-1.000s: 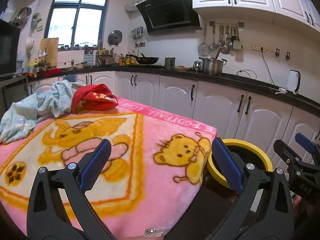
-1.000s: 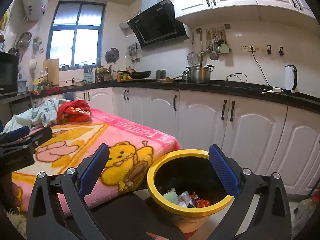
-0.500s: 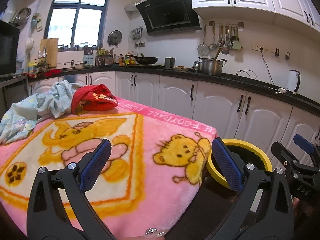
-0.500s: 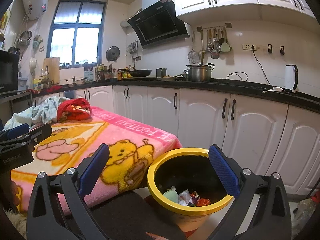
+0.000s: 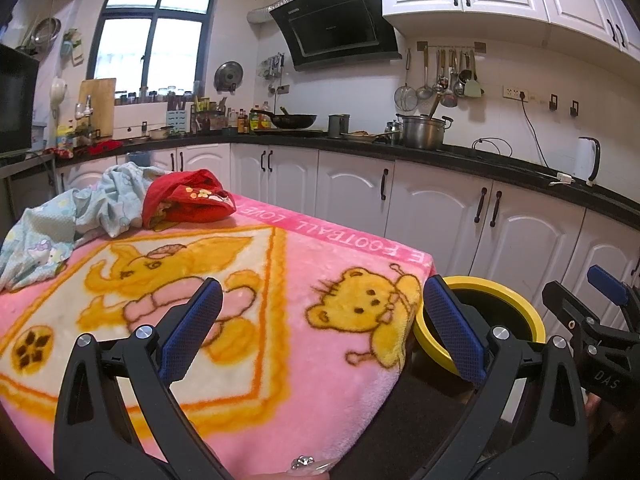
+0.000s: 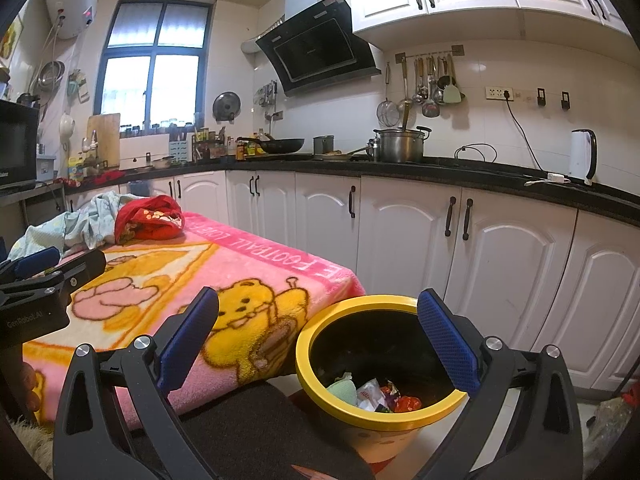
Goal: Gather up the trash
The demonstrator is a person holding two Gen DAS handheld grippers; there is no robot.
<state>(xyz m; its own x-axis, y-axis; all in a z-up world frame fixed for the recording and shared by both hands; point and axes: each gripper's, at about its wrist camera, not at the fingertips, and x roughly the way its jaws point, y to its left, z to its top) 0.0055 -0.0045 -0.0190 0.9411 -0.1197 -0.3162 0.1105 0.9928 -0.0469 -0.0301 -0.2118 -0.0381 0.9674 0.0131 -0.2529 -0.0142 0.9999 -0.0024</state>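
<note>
A yellow-rimmed trash bin [image 6: 308, 344] stands on the floor at the table's right corner; several wrappers and scraps [image 6: 374, 392] lie in its bottom. The bin's rim also shows in the left wrist view [image 5: 520, 310]. My left gripper [image 5: 316, 320] is open and empty, held above the pink cartoon blanket [image 5: 280, 260] on the table. My right gripper [image 6: 318, 330] is open and empty, held above and in front of the bin. Each gripper shows at the edge of the other's view.
A crumpled light-blue cloth [image 5: 68, 216] and a red cloth [image 5: 188, 200] lie at the blanket's far left. White cabinets [image 6: 400, 240] and a black counter with pots run behind. A dark chair seat [image 6: 248, 432] is below the right gripper.
Both grippers stay open and nearly still. The right gripper has drifted slightly, so the bin sits a little differently in its view.
</note>
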